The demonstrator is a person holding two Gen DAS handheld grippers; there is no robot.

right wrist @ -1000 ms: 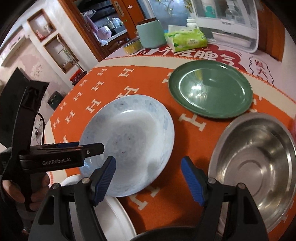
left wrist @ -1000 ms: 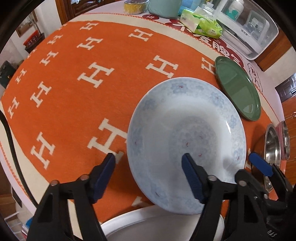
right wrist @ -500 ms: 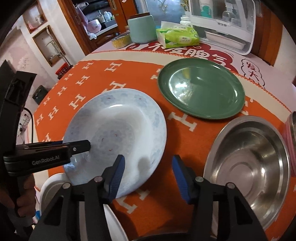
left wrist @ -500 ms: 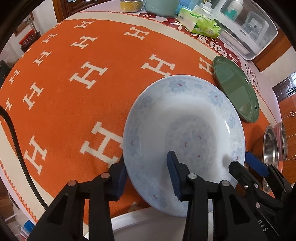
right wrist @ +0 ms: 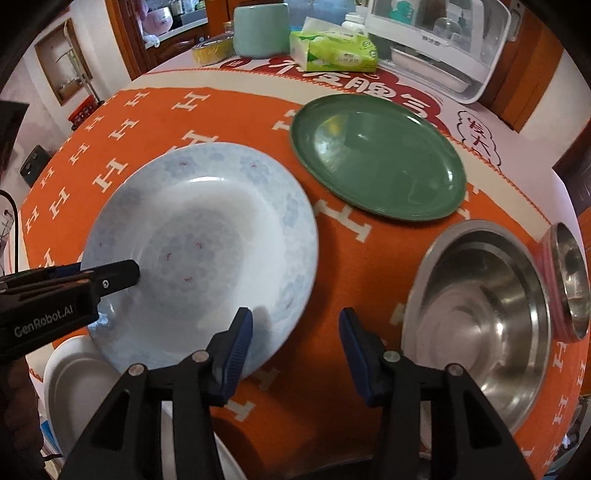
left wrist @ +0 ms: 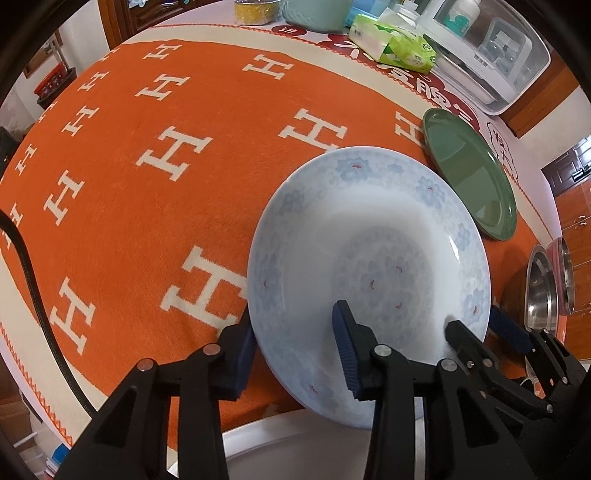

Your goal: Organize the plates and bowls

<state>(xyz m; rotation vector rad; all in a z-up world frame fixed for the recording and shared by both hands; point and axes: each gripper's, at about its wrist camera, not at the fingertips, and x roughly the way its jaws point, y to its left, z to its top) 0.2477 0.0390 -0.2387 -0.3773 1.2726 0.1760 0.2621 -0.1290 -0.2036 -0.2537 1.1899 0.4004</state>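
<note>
Orange cloth (left wrist: 155,229) beneath both tongs. Blue-flowered plate (left wrist: 369,258): my left tongs (left wrist: 295,343) are clamped on its near left rim. My right tongs (right wrist: 295,343) have just been narrowing astride its right rim, not yet pinching. Step: two-handed pickup. Next: close right, lift level.

— What sort of place is showing here?
— A home dining room: an orange tablecloth (right wrist: 155,122) patterned with white H letters is covering the table.
— What is pointing to a home?
— At the top of the right wrist view a tissue pack (right wrist: 332,51), a pale green canister (right wrist: 260,29) and a white countertop cabinet (right wrist: 436,40) are sitting together, and wooden cupboards (right wrist: 162,33) are lining the wall at upper left.
</note>
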